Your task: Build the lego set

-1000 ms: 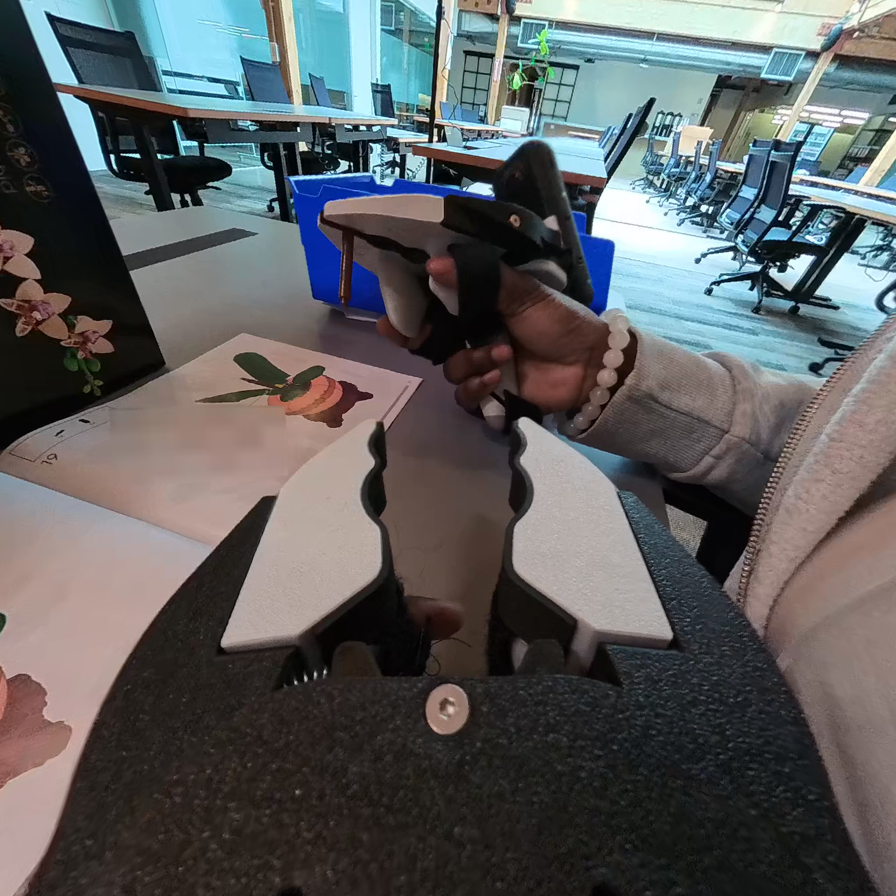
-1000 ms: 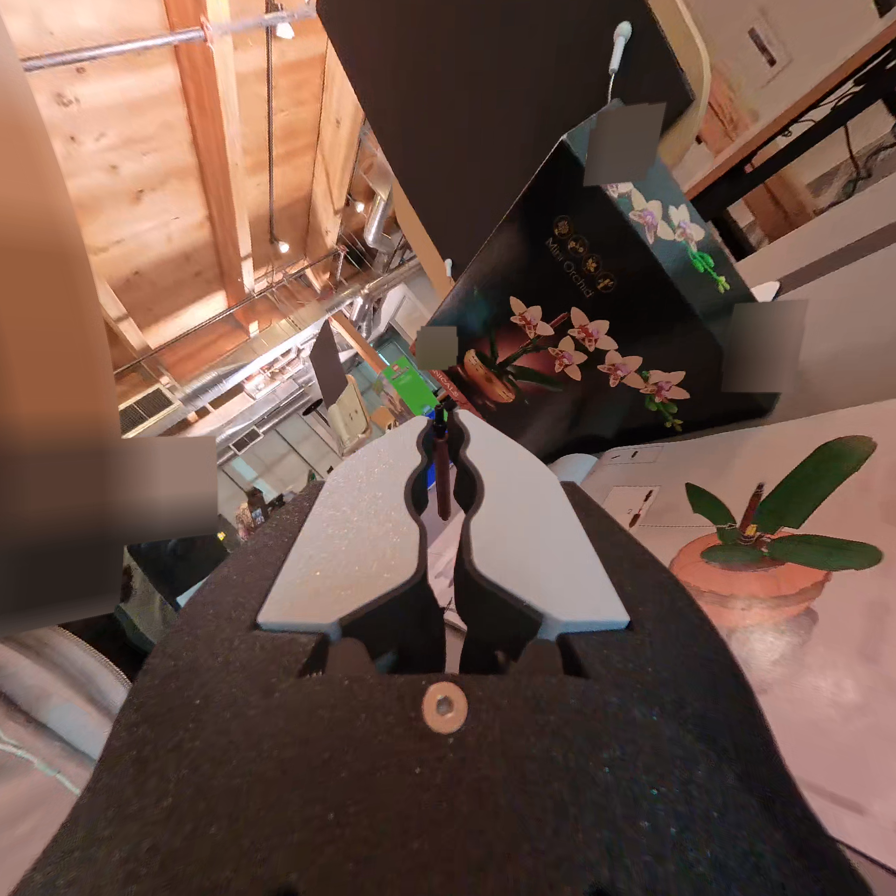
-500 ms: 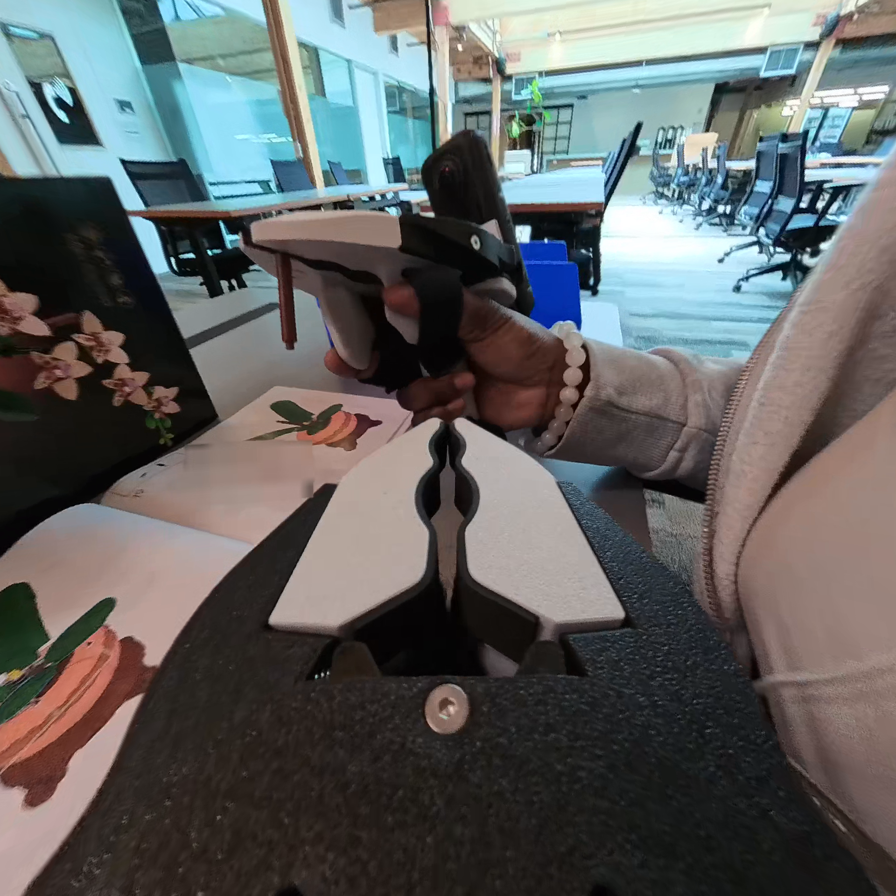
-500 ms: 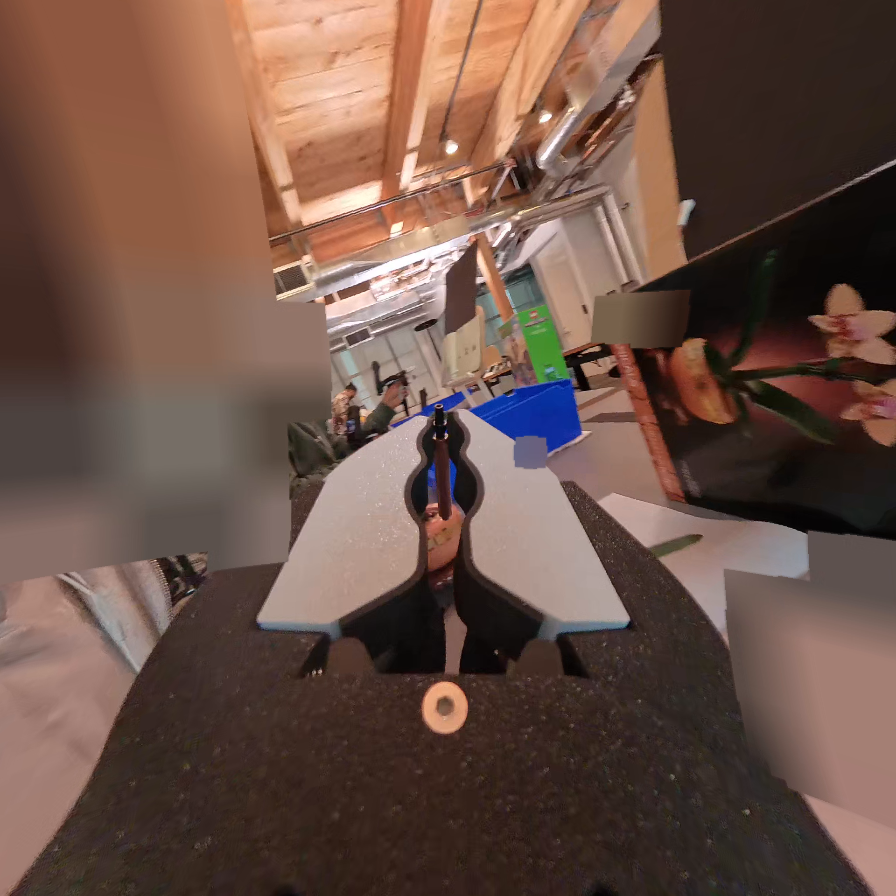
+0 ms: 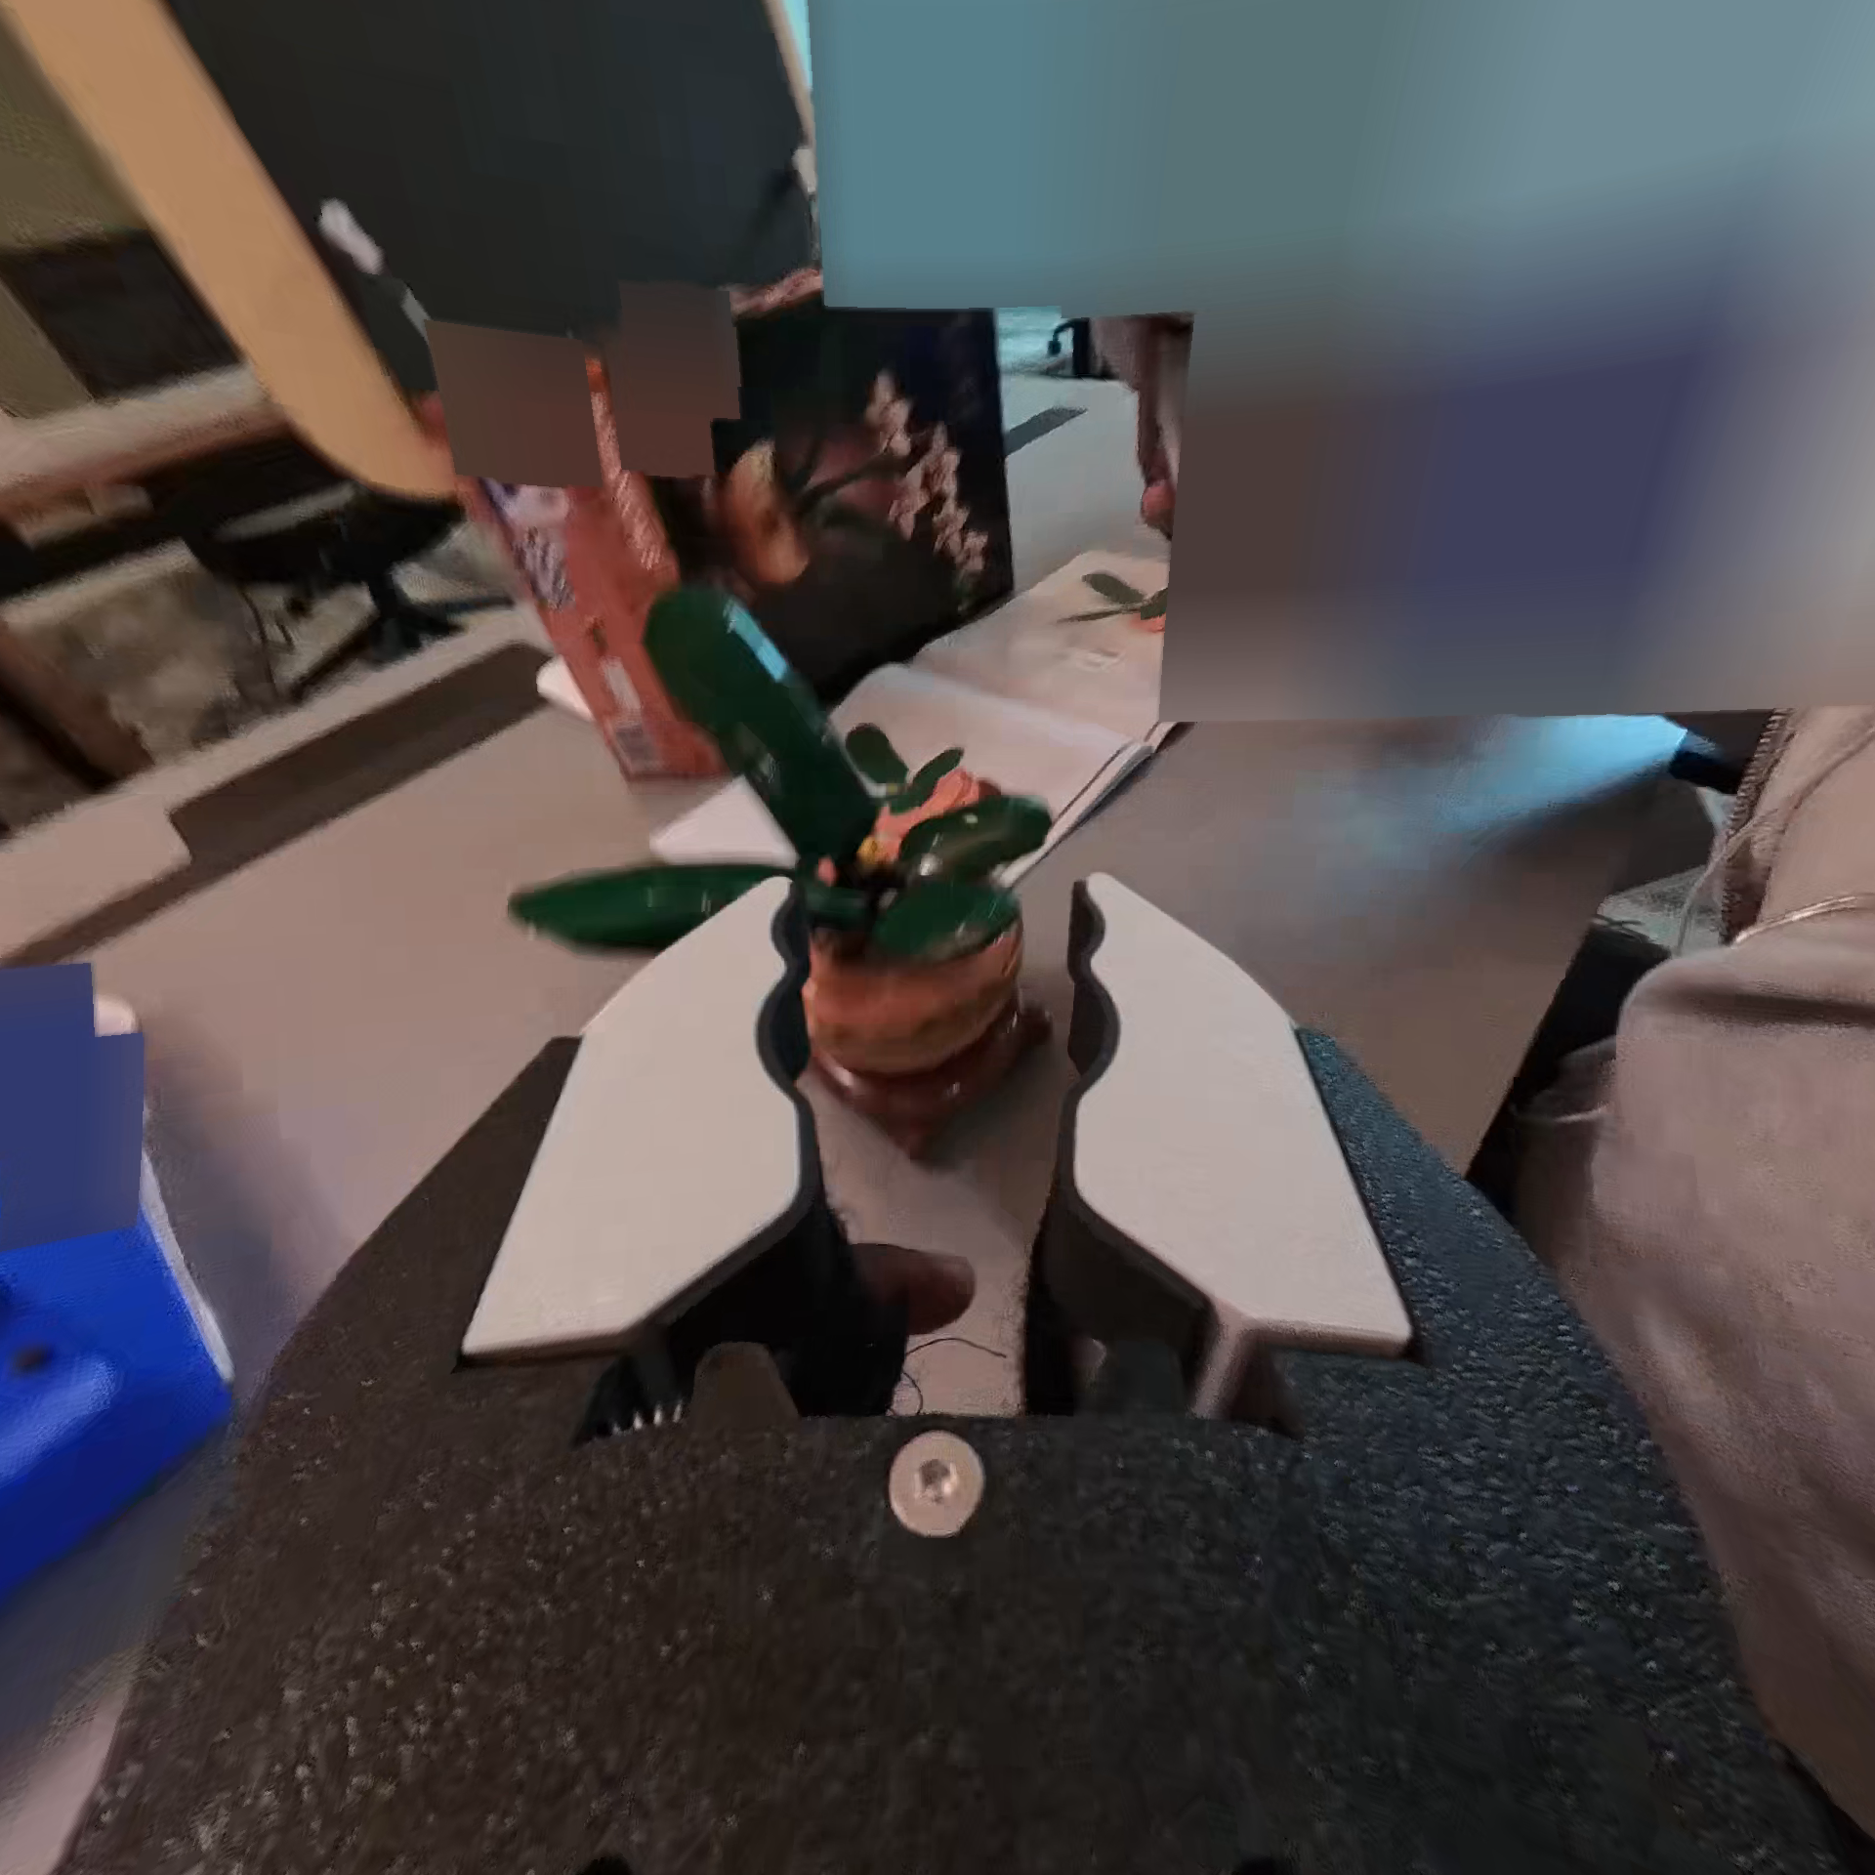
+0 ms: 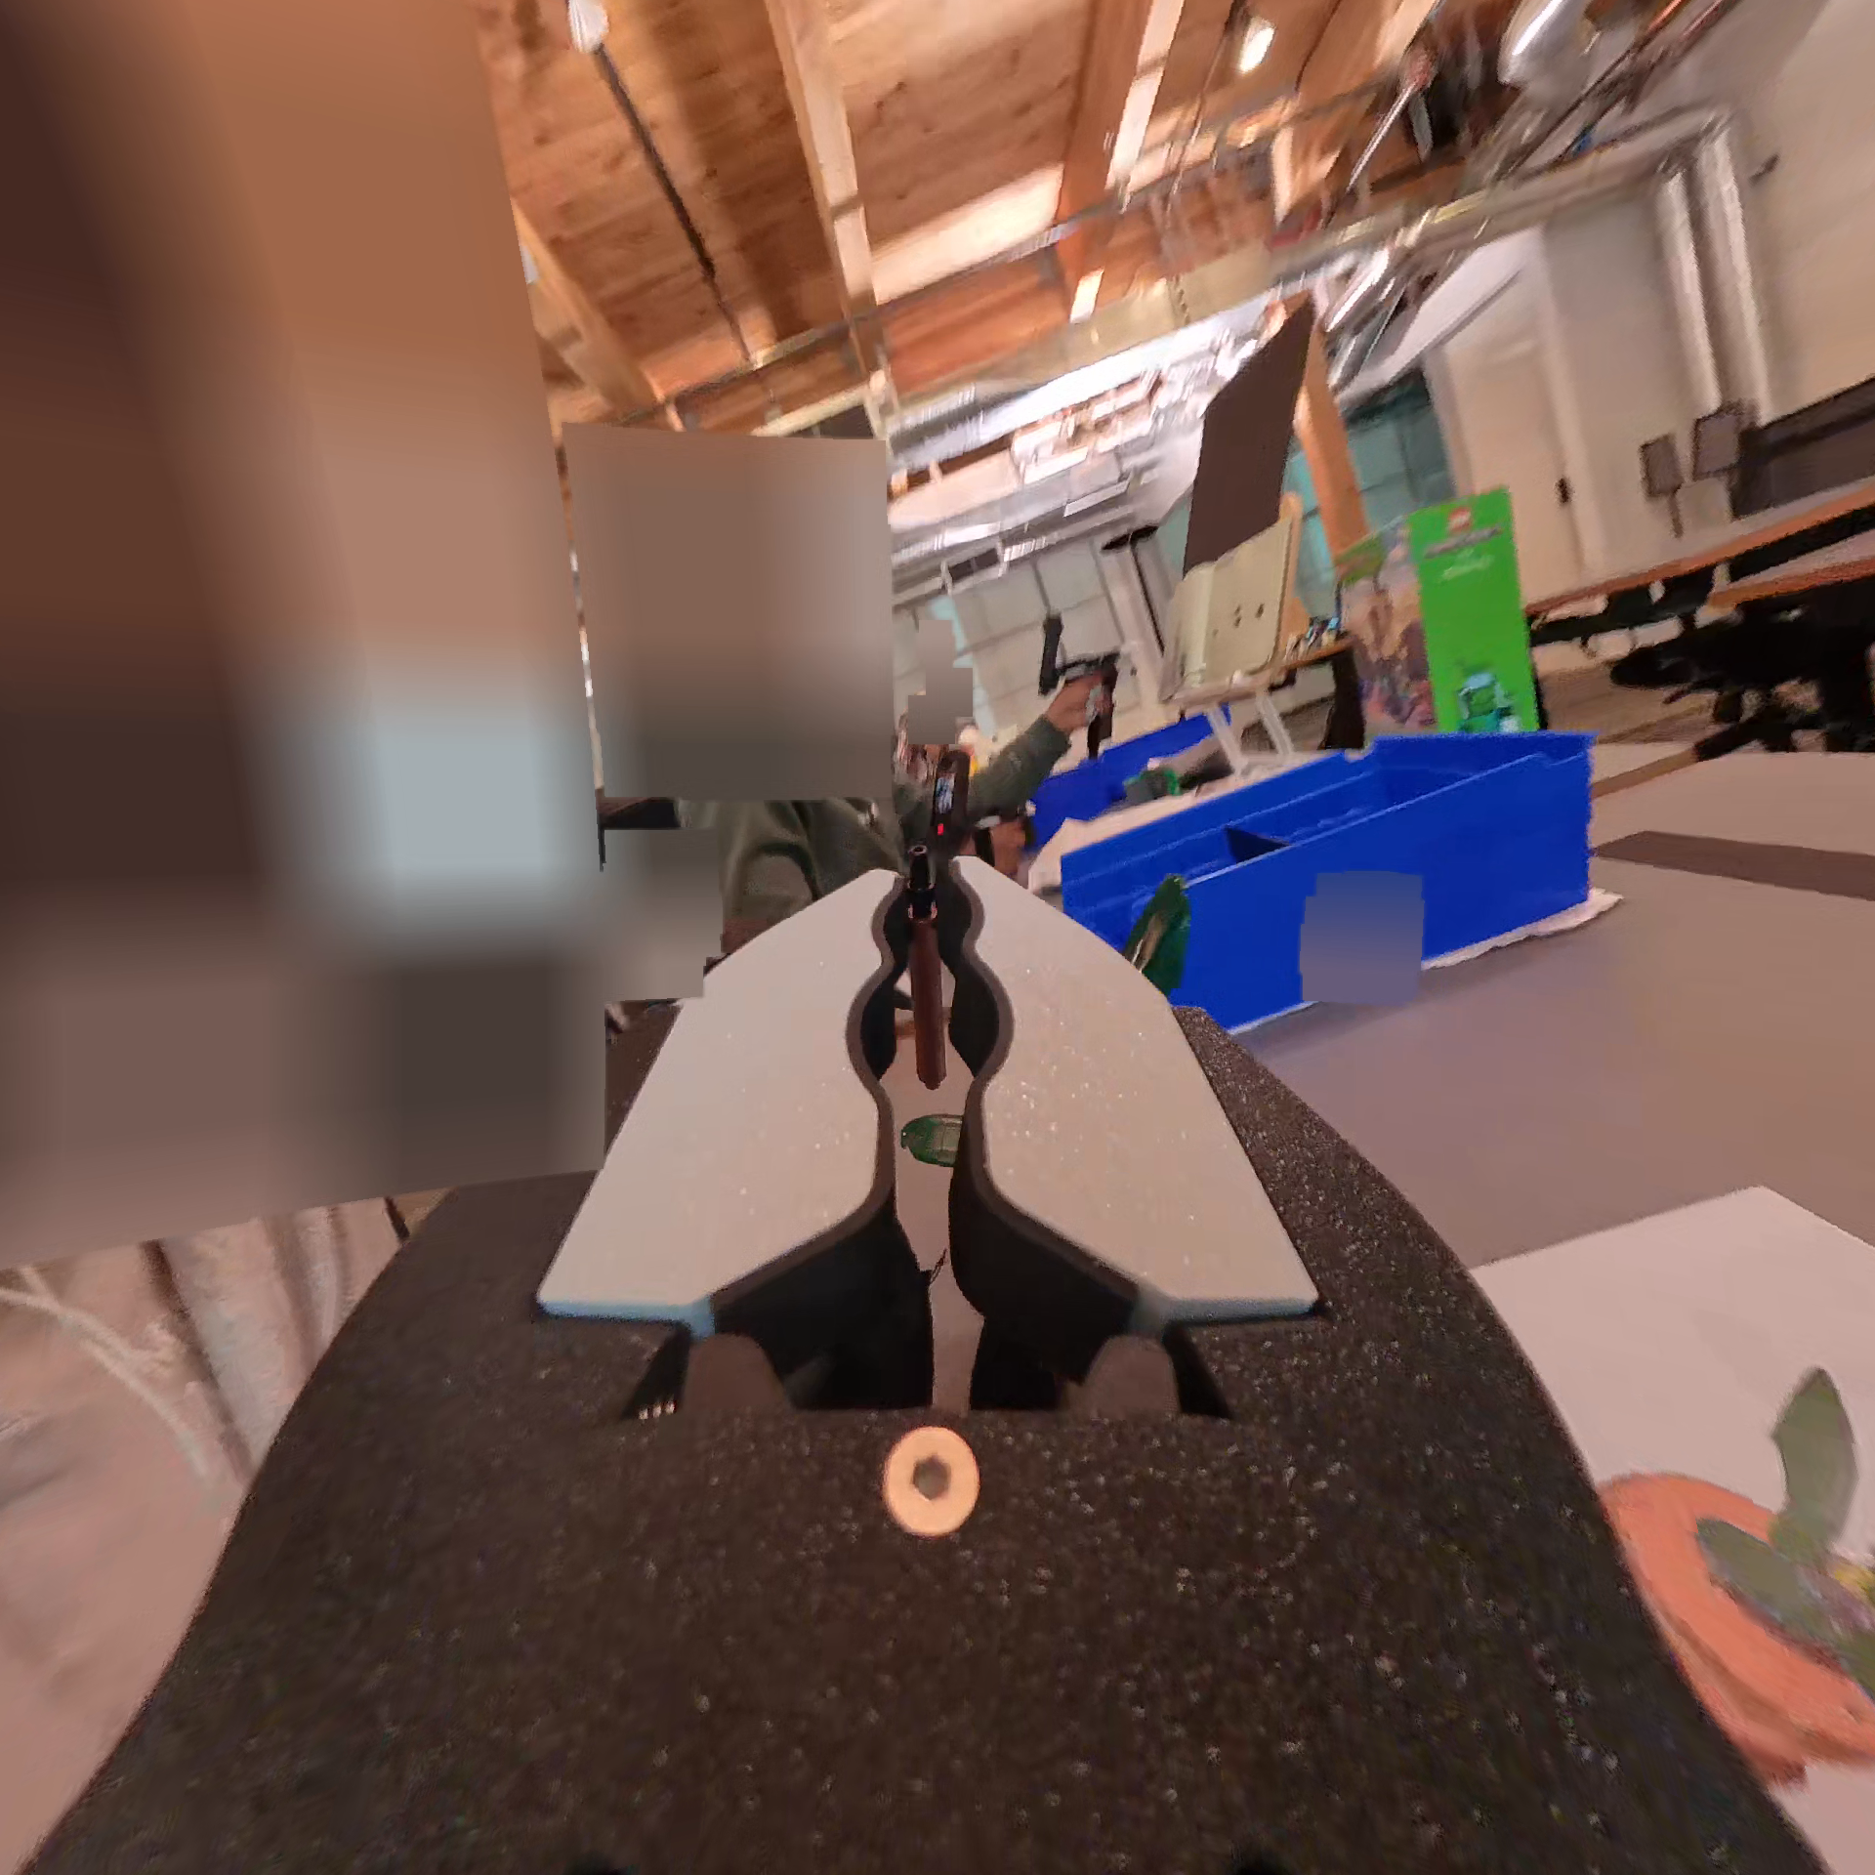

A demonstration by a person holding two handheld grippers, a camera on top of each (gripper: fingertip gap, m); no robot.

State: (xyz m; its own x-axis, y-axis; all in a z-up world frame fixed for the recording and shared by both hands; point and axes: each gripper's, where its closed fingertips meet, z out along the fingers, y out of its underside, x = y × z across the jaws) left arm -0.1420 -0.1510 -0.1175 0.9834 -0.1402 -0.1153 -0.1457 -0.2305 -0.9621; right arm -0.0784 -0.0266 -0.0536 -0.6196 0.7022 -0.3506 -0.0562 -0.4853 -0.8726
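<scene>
A small built flower pot [image 5: 913,1004], orange-brown with dark green leaves [image 5: 751,710], stands on the grey table. My left gripper [image 5: 931,898] is open, its fingers on either side of the pot, with the left finger close to it. My right gripper [image 6: 928,888] is shut on a thin brown rod [image 6: 926,1004] that stands upright between its fingertips. Green leaf tips [image 6: 1157,928] show past and below the right fingers.
An open instruction booklet [image 5: 974,731] lies behind the pot, with the set's dark box [image 5: 862,487] behind it. A blue bin [image 6: 1319,862] stands on the table. Another blue bin [image 5: 81,1339] is at the left. My sleeve [image 5: 1705,1167] is at the right. One gripper's finger ends stand about 15 cm off the other's.
My left gripper has swung left from facing the right gripper, opened, and now straddles the pot. My right gripper has turned left toward the blue bin, still holding the rod.
</scene>
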